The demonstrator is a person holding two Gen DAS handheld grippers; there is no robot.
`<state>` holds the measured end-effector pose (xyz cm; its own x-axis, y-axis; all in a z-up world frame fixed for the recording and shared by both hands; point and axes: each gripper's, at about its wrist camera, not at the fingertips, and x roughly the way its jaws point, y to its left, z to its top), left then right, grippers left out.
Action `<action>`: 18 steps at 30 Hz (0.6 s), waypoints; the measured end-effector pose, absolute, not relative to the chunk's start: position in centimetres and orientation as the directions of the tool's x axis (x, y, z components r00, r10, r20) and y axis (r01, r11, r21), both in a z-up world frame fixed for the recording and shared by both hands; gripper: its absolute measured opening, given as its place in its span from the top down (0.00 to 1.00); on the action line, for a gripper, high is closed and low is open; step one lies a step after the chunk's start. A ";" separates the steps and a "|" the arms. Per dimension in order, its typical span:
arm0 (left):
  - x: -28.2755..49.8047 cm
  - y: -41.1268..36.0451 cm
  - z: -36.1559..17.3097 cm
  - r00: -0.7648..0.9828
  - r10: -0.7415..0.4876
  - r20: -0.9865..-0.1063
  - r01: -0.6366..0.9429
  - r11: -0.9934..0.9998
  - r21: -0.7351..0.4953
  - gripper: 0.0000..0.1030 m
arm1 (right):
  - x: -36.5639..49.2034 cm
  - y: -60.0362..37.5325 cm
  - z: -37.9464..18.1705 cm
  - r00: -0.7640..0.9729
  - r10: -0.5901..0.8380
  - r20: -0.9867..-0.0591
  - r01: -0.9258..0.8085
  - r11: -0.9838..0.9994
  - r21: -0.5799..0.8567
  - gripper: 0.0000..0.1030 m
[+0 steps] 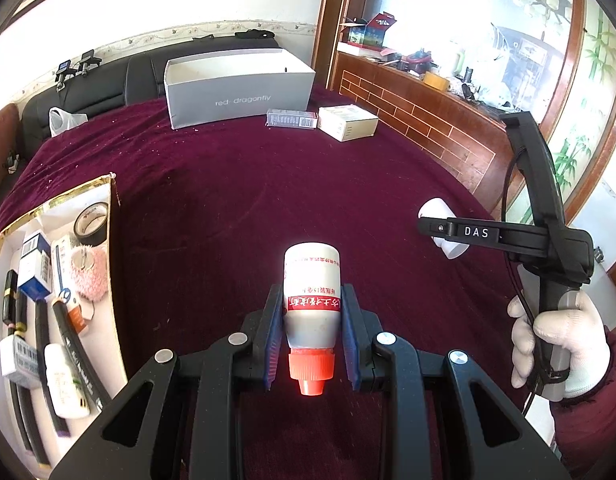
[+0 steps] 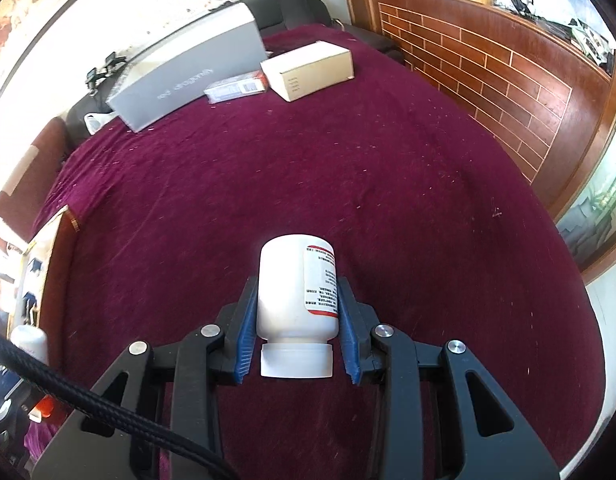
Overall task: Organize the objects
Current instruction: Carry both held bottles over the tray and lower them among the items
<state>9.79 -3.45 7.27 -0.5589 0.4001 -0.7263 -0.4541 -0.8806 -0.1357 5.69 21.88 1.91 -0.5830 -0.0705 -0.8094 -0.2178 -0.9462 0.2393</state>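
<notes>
Squeezing a glue bottle (image 1: 312, 300), the left gripper (image 1: 312, 316) holds tight; the right gripper (image 2: 298, 320) pinches a white bottle (image 2: 296, 292).

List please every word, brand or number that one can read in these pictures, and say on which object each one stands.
"red-dragonfly": front of the grey box.
"DAS": finger of the right gripper.
Red band of Chinese characters on the orange-capped bottle in the left gripper: upside down, not legible.
Label print on the white bottle: too small.
Barcodes in the tray: too small.
</notes>
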 end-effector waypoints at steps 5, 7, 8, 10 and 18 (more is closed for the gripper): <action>11.1 -4.3 7.8 -0.567 0.410 -0.715 -0.455 -0.879 -0.144 0.78 | 7.3 20.2 3.2 -0.606 -0.099 -0.789 -0.175 -0.951 0.254 0.68; 11.7 -4.7 8.1 -0.572 0.413 -0.709 -0.457 -0.878 -0.144 0.78 | 7.9 19.4 3.8 -0.614 -0.112 -0.781 -0.154 -0.954 0.258 0.68; 12.1 -4.9 8.2 -0.576 0.415 -0.705 -0.457 -0.878 -0.144 0.78 | 8.2 18.9 4.2 -0.620 -0.120 -0.775 -0.141 -0.955 0.260 0.68; 12.7 -5.4 8.5 -0.582 0.417 -0.698 -0.456 -0.878 -0.144 0.78 | 8.7 18.3 4.7 -0.627 -0.130 -0.768 -0.124 -0.957 0.263 0.68; 14.5 -7.2 9.4 -0.611 0.423 -0.670 -0.445 -0.883 -0.151 0.78 | 10.3 15.0 7.1 -0.659 -0.182 -0.729 -0.039 -0.961 0.275 0.68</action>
<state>14.46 -7.22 9.43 -0.6105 0.4225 -0.6699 -0.4452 -0.8826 -0.1510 10.26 14.98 7.10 -0.6594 -0.1824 -0.7294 -0.0385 -0.9607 0.2751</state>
